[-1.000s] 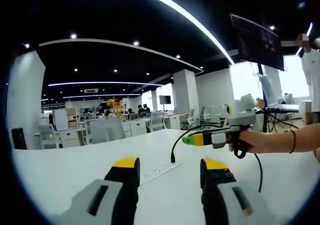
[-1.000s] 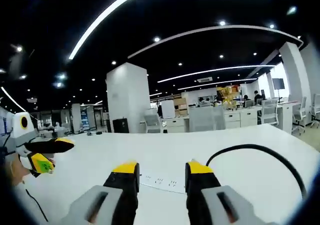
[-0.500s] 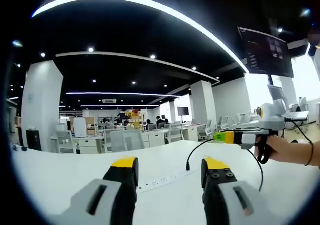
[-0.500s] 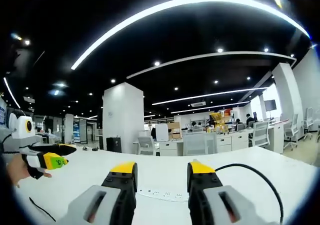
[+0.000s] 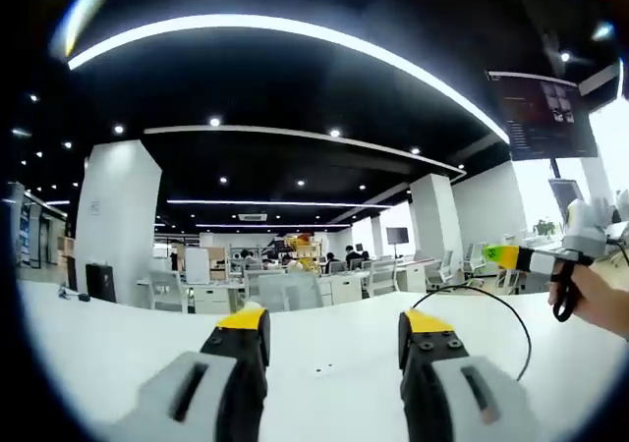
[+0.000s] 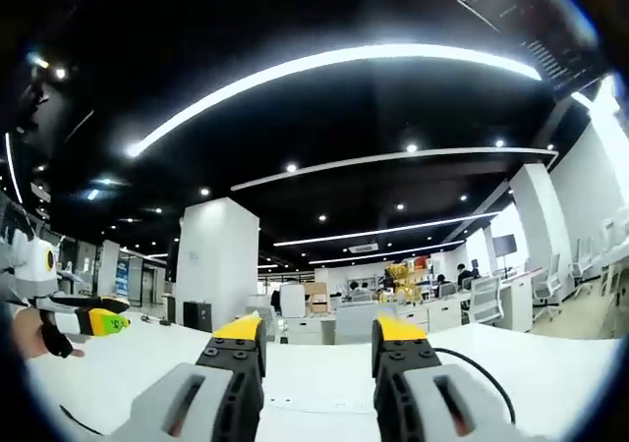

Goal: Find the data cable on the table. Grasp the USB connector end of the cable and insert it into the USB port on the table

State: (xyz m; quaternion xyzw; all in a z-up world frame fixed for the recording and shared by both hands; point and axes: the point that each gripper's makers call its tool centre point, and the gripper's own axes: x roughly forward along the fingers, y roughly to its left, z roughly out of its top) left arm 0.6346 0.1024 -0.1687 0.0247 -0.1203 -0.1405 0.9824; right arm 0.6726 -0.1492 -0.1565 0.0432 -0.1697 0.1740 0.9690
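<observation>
Over the white table (image 5: 98,334), left tool (image 5: 334,321) and right tool (image 6: 318,327) gape empty, office (image 5: 295,285) beyond.

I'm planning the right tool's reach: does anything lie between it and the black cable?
Nothing visible does. In the right gripper view, the open right tool looks over the white table, and the black cable curves past its right jaw with nothing lying between.

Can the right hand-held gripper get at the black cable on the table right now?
Probably yes: the right hand-held gripper is open, and the black cable lies in the open on the white table beside its jaws, nothing between. It would need tipping down first.
</observation>
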